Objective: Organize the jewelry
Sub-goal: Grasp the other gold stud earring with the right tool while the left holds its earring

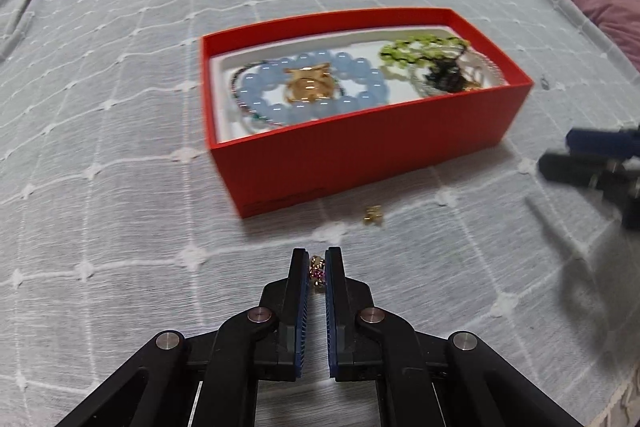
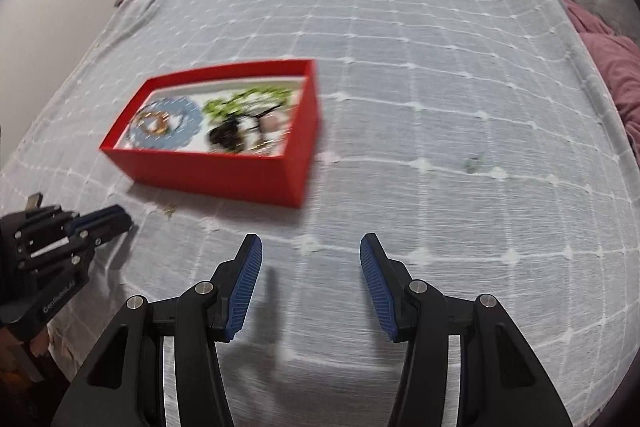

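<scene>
On the bed (image 1: 120,107), your left tongs (image 1: 317,259) pinch a gold-and-pink charm (image 1: 317,273) at 6 o'clock from the red box (image 1: 360,147), while your right tongs (image 2: 311,247) are spread.

red box (image 2: 224,171) contents blurred, small gold piece (image 1: 373,216) indistinct

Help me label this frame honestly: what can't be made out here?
- Left gripper: small gold and pink piece between the jaws, mostly hidden, type unclear.
- Gold piece on the bedspread: too small and blurred.
- Red box, right wrist view: contents motion-blurred.
- Right gripper: open.
</scene>
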The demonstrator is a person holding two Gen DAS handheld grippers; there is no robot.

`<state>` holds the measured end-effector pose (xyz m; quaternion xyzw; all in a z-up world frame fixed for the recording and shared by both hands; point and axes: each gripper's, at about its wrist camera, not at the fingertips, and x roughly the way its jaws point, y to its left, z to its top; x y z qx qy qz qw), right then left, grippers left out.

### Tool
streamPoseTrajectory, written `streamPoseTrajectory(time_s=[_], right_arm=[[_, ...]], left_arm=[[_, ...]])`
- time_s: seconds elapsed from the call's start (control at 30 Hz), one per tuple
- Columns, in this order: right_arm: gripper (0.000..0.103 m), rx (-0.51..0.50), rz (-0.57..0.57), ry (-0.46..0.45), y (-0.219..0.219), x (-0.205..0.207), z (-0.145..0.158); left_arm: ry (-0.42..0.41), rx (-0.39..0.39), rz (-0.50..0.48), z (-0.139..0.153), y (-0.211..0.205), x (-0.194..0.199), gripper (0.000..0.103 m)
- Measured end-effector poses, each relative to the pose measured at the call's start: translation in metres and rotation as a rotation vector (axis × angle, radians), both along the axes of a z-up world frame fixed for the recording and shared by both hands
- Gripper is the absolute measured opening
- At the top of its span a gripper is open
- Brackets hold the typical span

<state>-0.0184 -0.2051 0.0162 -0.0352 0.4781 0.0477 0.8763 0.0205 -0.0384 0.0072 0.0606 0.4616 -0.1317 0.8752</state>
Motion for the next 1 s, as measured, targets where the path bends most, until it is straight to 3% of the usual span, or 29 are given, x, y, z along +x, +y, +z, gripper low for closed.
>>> streamPoseTrajectory(time_s=[0.33, 0.47, 0.63, 0.9, 1.0], right_arm=[[0.050, -0.038, 0.145, 0.014, 0.080, 0.010, -0.033], [0.037, -0.062, 0.159, -0.005, 0.091, 0.013, -0.037], [0.032, -0.065, 0.192, -0.032, 0.103, 0.018, -0.040], [0.009, -0.068, 0.221, -0.059, 0.113, 0.026, -0.045], [0.005, -0.059, 0.225, -0.062, 0.112, 0.027, -0.045]], left_arm=[[0.010, -0.007, 0.074, 0.002, 0.031, 0.005, 0.003], [0.016, -0.015, 0.085, 0.002, 0.037, 0.005, 0.003], [0.019, -0.019, 0.086, 0.001, 0.039, 0.003, 0.003], [0.025, -0.016, 0.087, -0.001, 0.039, 0.002, 0.003], [0.030, -0.014, 0.090, -0.002, 0.039, 0.004, 0.003]])
